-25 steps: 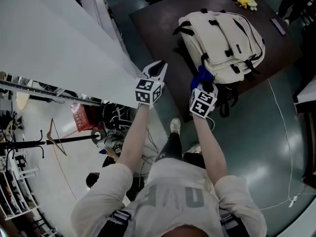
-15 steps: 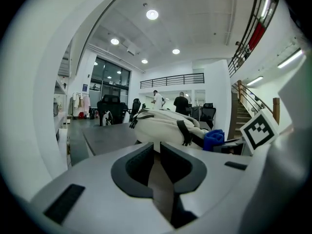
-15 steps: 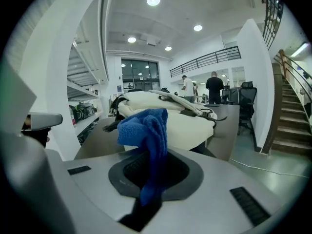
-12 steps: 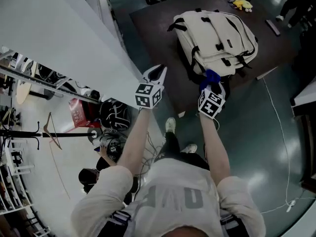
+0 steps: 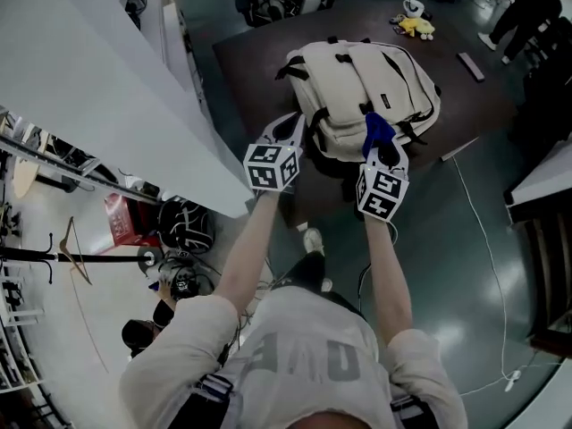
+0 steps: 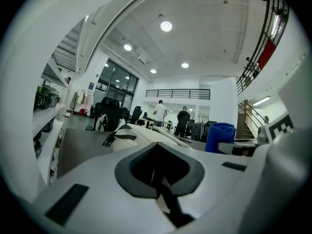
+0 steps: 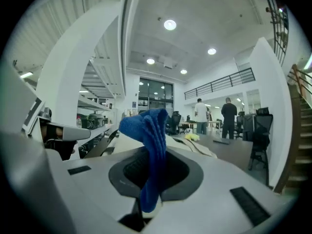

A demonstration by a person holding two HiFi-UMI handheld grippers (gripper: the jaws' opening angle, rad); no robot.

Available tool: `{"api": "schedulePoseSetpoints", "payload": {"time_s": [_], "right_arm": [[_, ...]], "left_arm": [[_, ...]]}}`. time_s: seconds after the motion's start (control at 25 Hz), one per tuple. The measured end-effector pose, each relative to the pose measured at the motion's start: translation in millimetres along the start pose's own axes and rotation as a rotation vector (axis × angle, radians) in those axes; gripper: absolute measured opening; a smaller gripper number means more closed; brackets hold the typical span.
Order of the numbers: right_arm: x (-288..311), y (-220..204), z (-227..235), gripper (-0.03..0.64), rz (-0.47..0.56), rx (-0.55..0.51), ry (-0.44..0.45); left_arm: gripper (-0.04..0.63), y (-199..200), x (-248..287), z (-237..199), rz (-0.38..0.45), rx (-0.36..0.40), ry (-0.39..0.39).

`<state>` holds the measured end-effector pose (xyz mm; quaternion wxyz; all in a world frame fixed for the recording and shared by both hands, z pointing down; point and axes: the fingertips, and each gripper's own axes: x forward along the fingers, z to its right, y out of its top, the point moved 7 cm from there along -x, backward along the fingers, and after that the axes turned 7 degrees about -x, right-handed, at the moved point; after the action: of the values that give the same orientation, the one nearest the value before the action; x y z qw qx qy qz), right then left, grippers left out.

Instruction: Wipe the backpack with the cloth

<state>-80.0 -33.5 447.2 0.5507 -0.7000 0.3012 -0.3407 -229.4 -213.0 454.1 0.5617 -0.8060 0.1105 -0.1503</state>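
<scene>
A cream backpack (image 5: 362, 88) with black straps lies flat on a dark brown table (image 5: 259, 43). My right gripper (image 5: 386, 153) is shut on a folded blue cloth (image 5: 376, 130), which sticks out over the backpack's near edge. In the right gripper view the blue cloth (image 7: 151, 145) stands up between the jaws, with the backpack (image 7: 192, 147) just beyond. My left gripper (image 5: 288, 130) is shut with nothing in it, at the backpack's near left corner. The left gripper view shows the backpack (image 6: 141, 133) ahead and the blue cloth (image 6: 219, 138) to its right.
A yellow and white toy (image 5: 413, 23) and a dark flat object (image 5: 471, 66) lie at the table's far side. A white counter (image 5: 98, 96) runs along the left. A white cable (image 5: 487, 239) trails over the dark floor. Two people (image 7: 214, 115) stand in the distance.
Both grippers have moved forward and up from the table's near edge to the backpack's near edge. The left gripper's jaws have closed. The cloth stays in the right gripper.
</scene>
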Motion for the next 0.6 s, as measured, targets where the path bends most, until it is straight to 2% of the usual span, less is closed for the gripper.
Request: {"api": "schedulePoseSetpoints", "payload": {"time_s": [0.16,0.32,0.48,0.6], "right_arm": [[61,49,14,0.037,0.103,-0.159,0.106],[127,99,4,0.038,0.172,-0.321,0.276],[192,133,-16,0.037,0.184,-0.520,0.427],[237,149,-45,0.037,0.178,-0.683,0.541]], "left_arm": [[0.005,25,48,-2,0.032,-0.022,0.013],[0.005,46,88,-12,0.079,-0.086,0.031],[0.005,47,109,-12,0.055,-0.089,0.033],[0.005,38,118,-20,0.023,-0.125,0.023]]}}
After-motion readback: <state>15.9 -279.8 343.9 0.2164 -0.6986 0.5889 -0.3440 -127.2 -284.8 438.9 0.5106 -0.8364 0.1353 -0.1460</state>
